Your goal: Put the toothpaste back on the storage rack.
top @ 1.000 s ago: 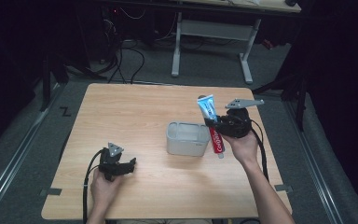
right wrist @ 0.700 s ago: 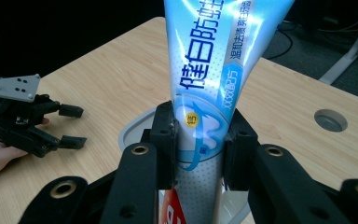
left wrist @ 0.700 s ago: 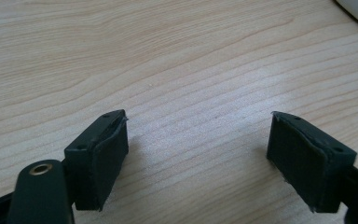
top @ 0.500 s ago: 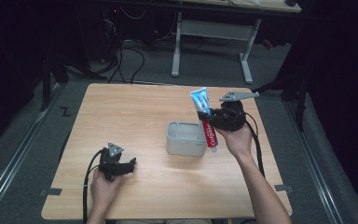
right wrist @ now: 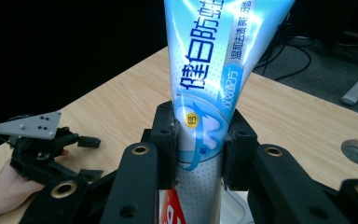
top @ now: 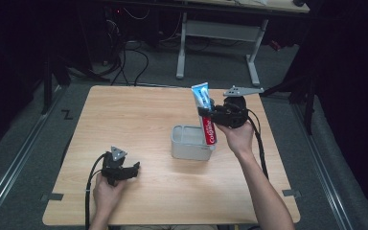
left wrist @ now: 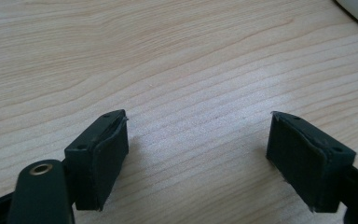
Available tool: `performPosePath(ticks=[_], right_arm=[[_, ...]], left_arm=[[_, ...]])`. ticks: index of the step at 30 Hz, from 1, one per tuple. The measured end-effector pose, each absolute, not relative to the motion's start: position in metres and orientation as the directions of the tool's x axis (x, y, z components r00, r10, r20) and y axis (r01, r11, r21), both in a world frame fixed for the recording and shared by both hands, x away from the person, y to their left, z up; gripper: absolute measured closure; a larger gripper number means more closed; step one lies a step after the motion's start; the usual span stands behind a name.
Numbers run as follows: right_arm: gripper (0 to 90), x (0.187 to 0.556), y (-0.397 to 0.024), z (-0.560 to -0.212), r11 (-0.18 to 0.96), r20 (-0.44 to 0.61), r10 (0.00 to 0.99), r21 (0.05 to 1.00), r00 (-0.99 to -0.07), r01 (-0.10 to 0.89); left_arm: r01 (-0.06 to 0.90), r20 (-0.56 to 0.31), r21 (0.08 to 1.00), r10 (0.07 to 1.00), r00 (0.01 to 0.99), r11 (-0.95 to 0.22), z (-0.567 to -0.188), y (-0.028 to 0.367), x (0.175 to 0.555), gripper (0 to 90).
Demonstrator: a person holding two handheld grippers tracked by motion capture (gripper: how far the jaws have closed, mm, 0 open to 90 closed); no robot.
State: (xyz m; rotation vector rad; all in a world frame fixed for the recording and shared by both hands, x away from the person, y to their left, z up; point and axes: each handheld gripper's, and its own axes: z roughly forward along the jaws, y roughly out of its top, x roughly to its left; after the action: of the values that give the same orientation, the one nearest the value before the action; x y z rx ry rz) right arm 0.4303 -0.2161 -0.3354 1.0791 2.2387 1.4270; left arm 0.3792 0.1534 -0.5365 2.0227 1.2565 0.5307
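Wooden table (top: 139, 120), toothpaste tube (top: 205, 112) (cap hidden)

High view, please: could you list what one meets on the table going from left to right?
Left gripper → grey bin → toothpaste tube → right gripper, shut on the tube.

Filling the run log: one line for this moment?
right gripper: shut on toothpaste tube | over grey tub | left gripper: open
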Motion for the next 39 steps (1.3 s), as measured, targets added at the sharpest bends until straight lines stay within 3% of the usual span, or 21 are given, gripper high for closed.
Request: performPosePath(ticks=[15,23,39], right_arm=[[70.5,0.448,-0.2,-0.331,0.238,0.147,0.715,0.868,-0.683,0.436],[70.2,0.463,-0.188,-0.338,0.277,0.094,0.743,0.858,-0.663,0.432],[69.6,0.474,-0.18,-0.357,0.282,0.098,0.754,0.845,-0.65,0.454]], left_arm=[[0.612,-0.014,0.733,0.893,0.449,-0.296,-0.537,0.153,0.379,21.1],[0.611,-0.014,0.734,0.893,0.451,-0.297,-0.537,0.153,0.379,21.0],[0.61,-0.013,0.733,0.891,0.454,-0.3,-0.537,0.153,0.379,21.0]])
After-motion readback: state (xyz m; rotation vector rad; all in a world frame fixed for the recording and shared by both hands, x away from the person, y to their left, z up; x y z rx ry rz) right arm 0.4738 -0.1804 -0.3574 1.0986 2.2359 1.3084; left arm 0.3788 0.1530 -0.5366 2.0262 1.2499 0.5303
